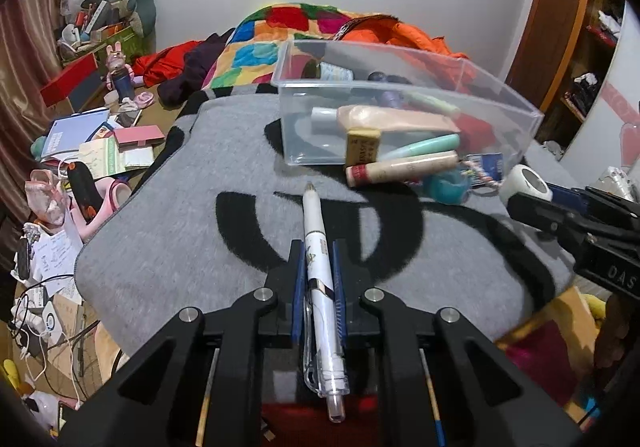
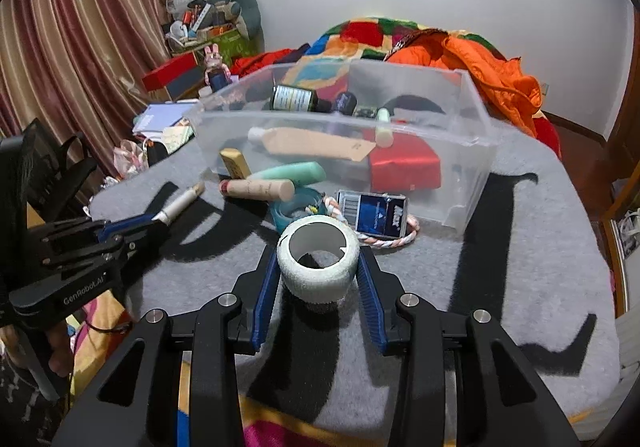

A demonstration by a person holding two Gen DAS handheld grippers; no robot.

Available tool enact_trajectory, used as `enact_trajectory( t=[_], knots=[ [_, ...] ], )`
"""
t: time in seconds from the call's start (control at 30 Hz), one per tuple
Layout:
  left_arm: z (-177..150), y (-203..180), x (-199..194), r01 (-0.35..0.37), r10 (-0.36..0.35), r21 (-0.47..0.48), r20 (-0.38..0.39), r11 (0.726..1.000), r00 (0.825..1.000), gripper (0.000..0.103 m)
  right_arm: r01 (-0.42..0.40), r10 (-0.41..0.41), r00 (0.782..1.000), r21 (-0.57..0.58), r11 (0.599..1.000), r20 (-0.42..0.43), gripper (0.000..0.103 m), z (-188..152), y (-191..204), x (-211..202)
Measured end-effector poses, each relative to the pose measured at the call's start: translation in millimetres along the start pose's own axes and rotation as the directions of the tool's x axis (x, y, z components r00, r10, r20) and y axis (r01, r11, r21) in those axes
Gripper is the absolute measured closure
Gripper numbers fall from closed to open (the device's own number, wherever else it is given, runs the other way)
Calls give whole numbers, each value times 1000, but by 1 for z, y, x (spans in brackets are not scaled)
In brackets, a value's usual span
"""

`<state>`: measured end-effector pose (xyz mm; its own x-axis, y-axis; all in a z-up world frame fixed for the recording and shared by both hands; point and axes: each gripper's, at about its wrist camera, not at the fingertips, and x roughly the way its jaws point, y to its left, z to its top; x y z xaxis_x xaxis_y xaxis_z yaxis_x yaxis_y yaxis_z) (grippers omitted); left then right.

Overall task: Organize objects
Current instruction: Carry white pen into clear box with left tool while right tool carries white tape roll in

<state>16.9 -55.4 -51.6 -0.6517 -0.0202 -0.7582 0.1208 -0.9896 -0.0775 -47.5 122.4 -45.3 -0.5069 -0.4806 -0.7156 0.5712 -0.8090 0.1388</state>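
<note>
Ahead, clear bin (image 1: 400,87), left hand-held gripper (image 1: 317,267) clamping pen (image 1: 316,243), right (image 2: 318,279) clasping tape roll (image 2: 318,267).

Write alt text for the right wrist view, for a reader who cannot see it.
The right tongs hold a white tape roll over a grey blanket, facing a clear plastic bin holding tubes, bottles and a red box. At left, the left tongs grip a white pen. A navy packet and a cork-coloured tube lie before the bin.

The bin (image 2: 472,135) sits on the blanket (image 2: 520,247). Before it lie a tube (image 2: 258,189), a box (image 2: 374,215) and a rope ring (image 2: 394,241); the tape roll (image 2: 318,263) is nearest, the pen (image 1: 316,243) left.
</note>
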Motion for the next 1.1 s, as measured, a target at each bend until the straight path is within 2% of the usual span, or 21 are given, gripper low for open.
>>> enact_trajectory(
  t=[0.13,0.27,0.33,0.47,0.57,0.63,0.67,0.73,0.77,0.8,0.83,0.9,0.97,1.07,1.1],
  knots=[
    [7,-6,-17,49,-49,-1,40,999,998,93,-3,3,999,10,1000,37,68,6,-1,-13],
    [15,-13,-28,56,-57,21,72,998,996,93,1,-2,998,18,1000,70,68,13,-3,-21],
    [20,-15,-32,77,-79,24,82,997,993,101,-2,0,997,25,1000,84,68,17,-5,-25],
    [30,-21,-42,97,-101,37,122,995,987,101,7,-10,993,25,1000,114,68,24,-7,-31],
    [39,-25,-43,93,-101,58,139,994,985,101,14,-18,992,29,999,126,68,30,-10,-32],
    [40,-26,-40,52,-61,69,141,996,988,99,18,-22,992,33,999,126,68,31,-12,-31],
    [39,-24,-37,32,-42,70,136,997,990,96,18,-22,992,34,999,124,68,32,-13,-30],
    [35,-16,-24,22,-27,54,89,998,996,78,19,-23,993,36,999,117,68,31,-15,-28],
    [32,-11,-19,26,-29,42,71,999,997,73,19,-23,993,37,999,114,68,31,-16,-28],
    [29,-4,-11,42,-43,22,41,999,998,64,19,-24,993,40,999,112,68,32,-17,-27],
    [24,3,-1,76,-76,-7,-6,997,997,61,20,-25,993,41,999,111,68,33,-18,-26],
    [18,8,12,114,-116,-35,-55,993,992,61,25,-30,993,45,999,113,68,35,-21,-25],
    [11,8,24,115,-117,-36,-83,993,990,61,26,-32,993,49,998,116,68,39,-23,-23],
    [8,-4,26,47,-46,14,-43,999,998,65,21,-28,993,57,998,119,68,46,-26,-19],
    [7,-8,26,20,-19,33,-30,999,999,73,22,-29,993,60,998,118,68,48,-26,-18]
  ],
)
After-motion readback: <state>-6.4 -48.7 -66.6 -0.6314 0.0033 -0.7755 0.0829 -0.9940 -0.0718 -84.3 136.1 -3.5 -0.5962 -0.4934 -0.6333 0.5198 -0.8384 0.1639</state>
